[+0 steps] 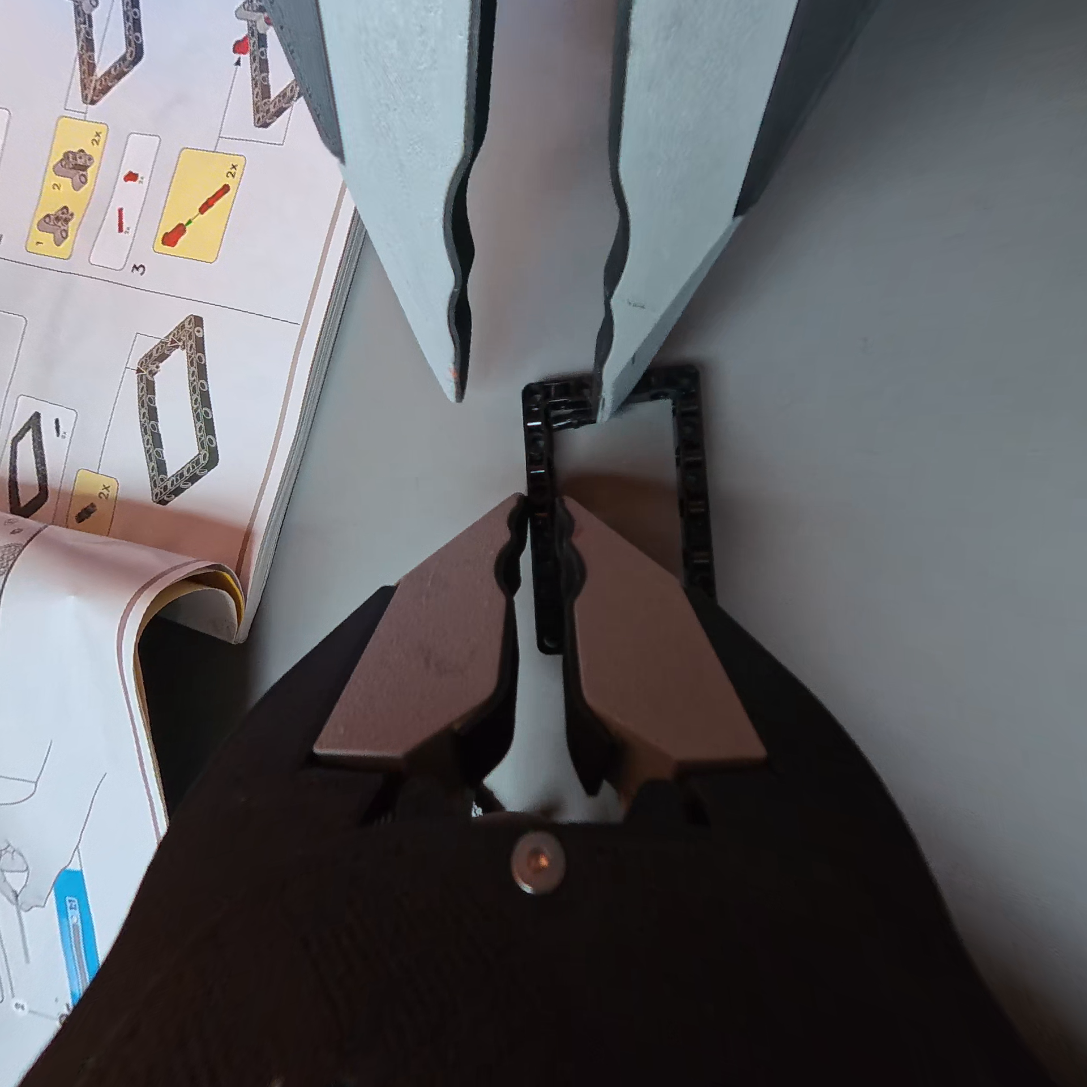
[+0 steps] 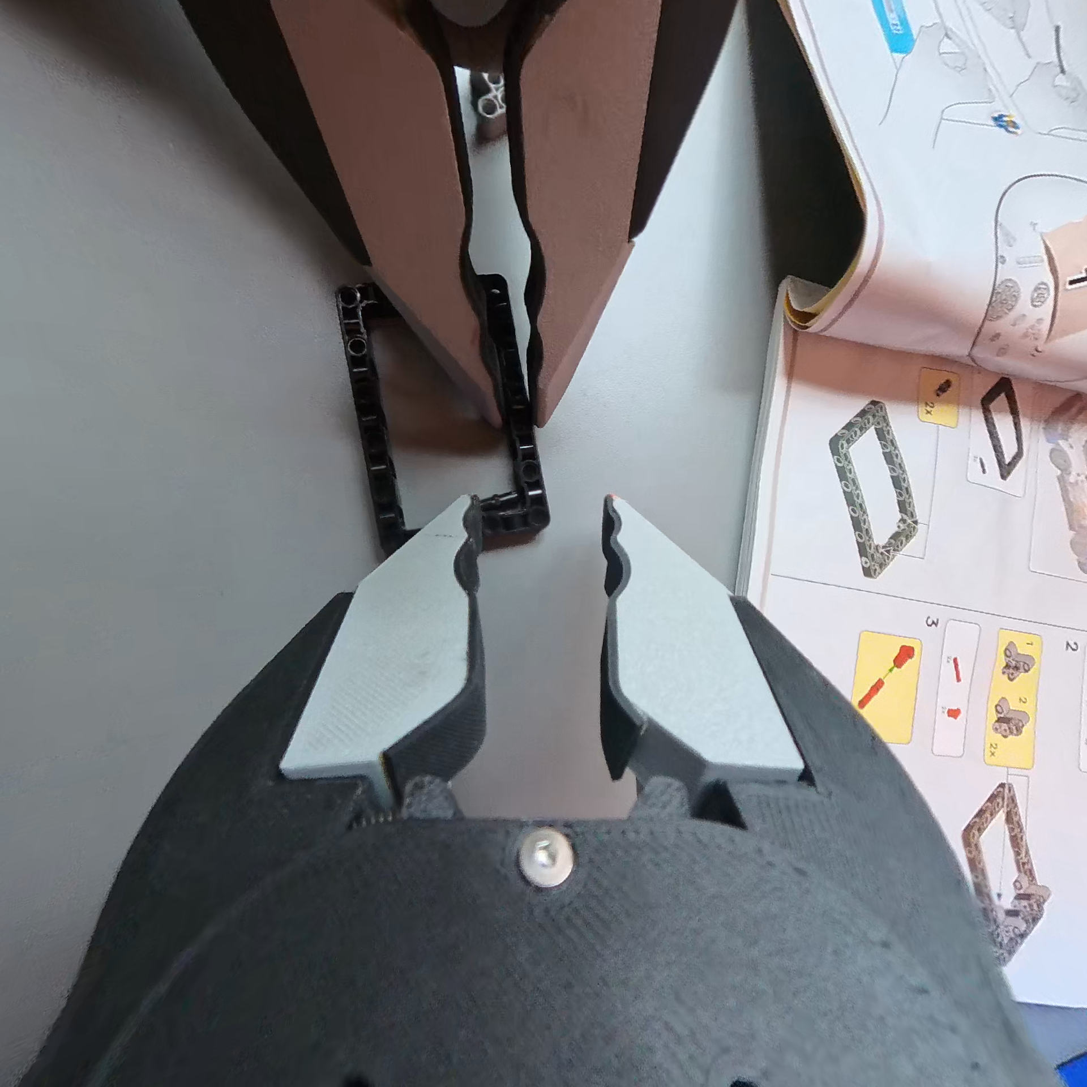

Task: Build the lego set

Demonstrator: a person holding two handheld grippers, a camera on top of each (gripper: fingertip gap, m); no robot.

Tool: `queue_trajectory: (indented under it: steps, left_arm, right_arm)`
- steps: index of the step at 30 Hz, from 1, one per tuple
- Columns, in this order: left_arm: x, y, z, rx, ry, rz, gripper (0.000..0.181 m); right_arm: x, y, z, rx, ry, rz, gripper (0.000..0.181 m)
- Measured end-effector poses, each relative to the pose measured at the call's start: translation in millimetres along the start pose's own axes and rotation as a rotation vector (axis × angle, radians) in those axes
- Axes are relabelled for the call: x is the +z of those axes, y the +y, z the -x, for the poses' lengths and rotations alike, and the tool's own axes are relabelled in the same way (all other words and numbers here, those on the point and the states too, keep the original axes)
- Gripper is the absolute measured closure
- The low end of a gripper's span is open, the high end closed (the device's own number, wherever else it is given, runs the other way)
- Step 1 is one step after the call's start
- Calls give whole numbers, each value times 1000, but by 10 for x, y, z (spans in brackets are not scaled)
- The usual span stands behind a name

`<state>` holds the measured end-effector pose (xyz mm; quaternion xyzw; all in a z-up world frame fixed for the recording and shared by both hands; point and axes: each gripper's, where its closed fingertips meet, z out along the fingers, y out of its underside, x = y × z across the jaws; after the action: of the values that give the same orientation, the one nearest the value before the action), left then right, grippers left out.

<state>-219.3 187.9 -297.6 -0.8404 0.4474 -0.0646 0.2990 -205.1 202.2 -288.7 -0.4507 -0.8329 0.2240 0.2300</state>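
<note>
While the pale worktop [image 1: 882, 412] carries an open instruction booklet [image 1: 176, 294] at its left side, the left hand-held gripper [image 1: 544, 506], brown-fingered, is clamped on one long side of the black lego frame [image 1: 688, 470] lying flat. Opposite, the grey right hand-held gripper [image 2: 541, 512] is spread wide, one fingertip touching the frame's short end.
</note>
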Motion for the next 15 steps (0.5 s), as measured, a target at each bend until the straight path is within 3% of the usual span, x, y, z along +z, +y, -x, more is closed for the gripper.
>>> queue_trajectory:
  steps: [15]
  left_arm:
    - [-2,-2,-4,-1,2,-2,175]
  right_arm:
    - [31,16,21,15,-26,-2,145]
